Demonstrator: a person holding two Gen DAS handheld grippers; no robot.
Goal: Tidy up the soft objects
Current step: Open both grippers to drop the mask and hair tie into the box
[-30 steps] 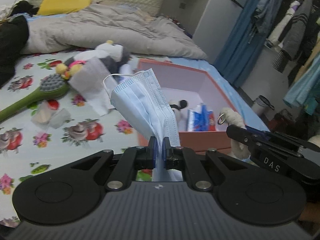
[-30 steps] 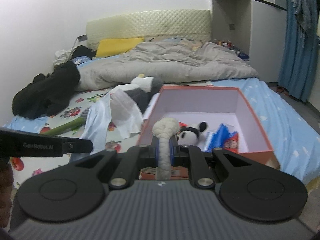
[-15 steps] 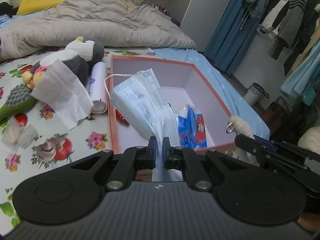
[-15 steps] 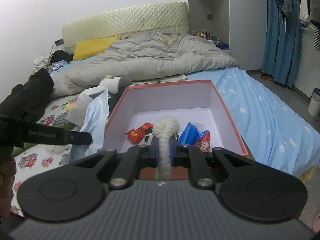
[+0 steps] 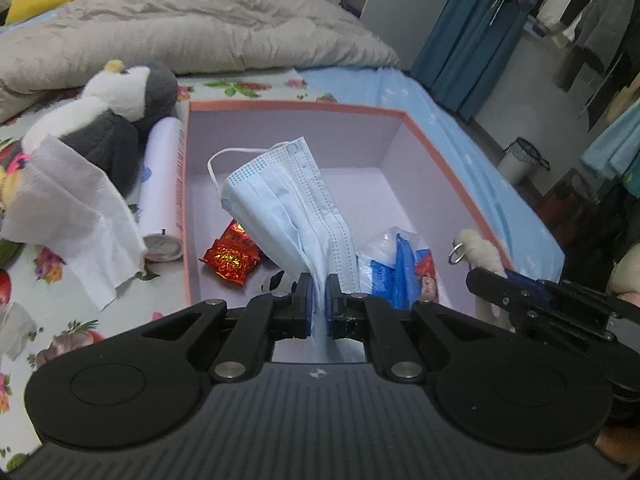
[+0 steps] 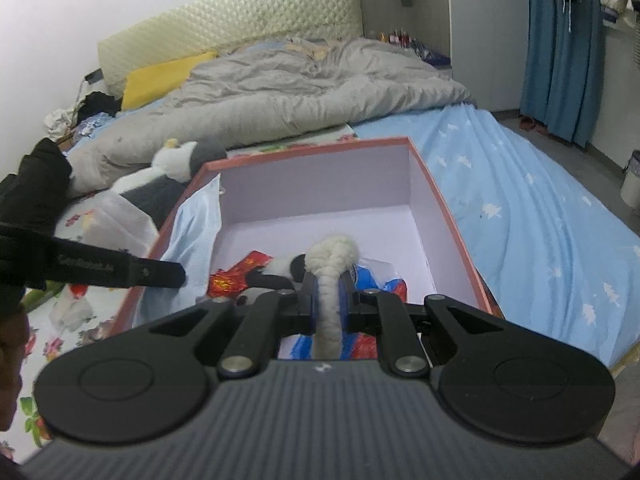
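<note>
While both grippers hang over an open box [image 5: 448, 152] on a bed, each carries one soft thing not yet released. Clamped between the jaws of the left gripper [image 5: 318, 300], a blue face mask [image 5: 288, 200] stands up above the box's near left part, its ear loop free. Over the near right part, the right gripper [image 6: 328, 300] is closed tight on a white fluffy keychain toy [image 6: 330, 264], whose metal ring shows in the left view. Already lying on the box floor along its near edge are a red foil packet [image 5: 230, 258], a small panda toy [image 6: 276, 270] and a blue tissue pack [image 5: 400, 268], so part of the sorting looks done. Outside the box, by its left wall, a penguin plush [image 5: 116, 120], a white roll [image 5: 162, 184] and a loose tissue [image 5: 76, 208] lie on the flowered sheet [image 5: 52, 280]. Judging by this, both held things need dropping in, and the plush and tissue probably remain to be gathered.
</note>
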